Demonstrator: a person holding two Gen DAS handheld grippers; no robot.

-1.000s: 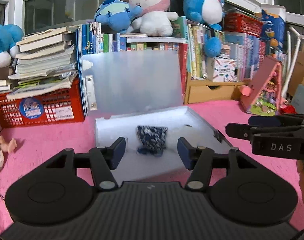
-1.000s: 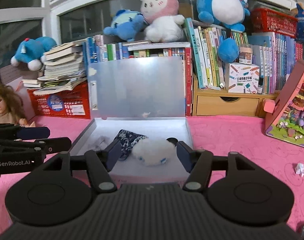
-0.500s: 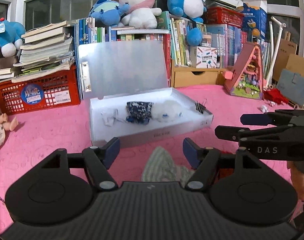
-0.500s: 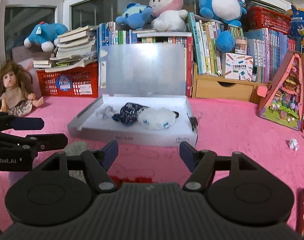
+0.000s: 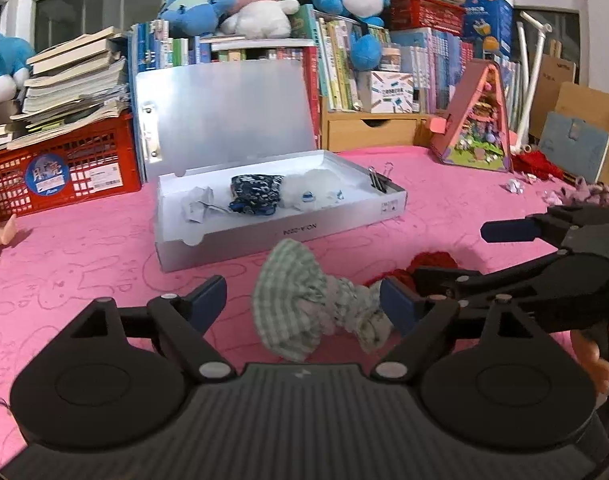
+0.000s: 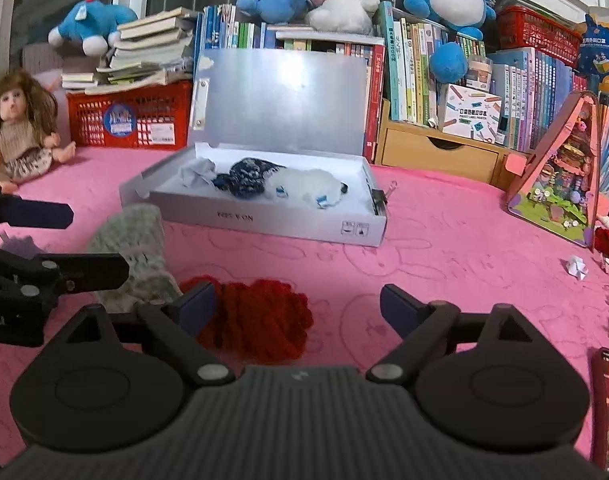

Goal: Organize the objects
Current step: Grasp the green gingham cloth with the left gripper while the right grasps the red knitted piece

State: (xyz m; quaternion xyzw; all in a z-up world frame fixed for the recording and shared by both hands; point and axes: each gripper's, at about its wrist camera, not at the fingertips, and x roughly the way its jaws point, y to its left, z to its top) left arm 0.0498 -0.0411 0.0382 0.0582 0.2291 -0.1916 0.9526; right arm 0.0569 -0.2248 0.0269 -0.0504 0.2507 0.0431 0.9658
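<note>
Left wrist: pink blanket [image 5: 84, 248] w/ books [image 5: 72, 76] behind.

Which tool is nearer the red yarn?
Right. The right tool is open with the red yarn between its fingers; the left tool is open around the checked cloth beside it.

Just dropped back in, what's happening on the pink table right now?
A person is tidying small doll clothes into the open white box, which already holds a dark blue piece and a white one. Both tongs have just been opening. The left tongs straddle a green checked dress; the right tongs hover at a red knit piece. Neither is gripped.
</note>
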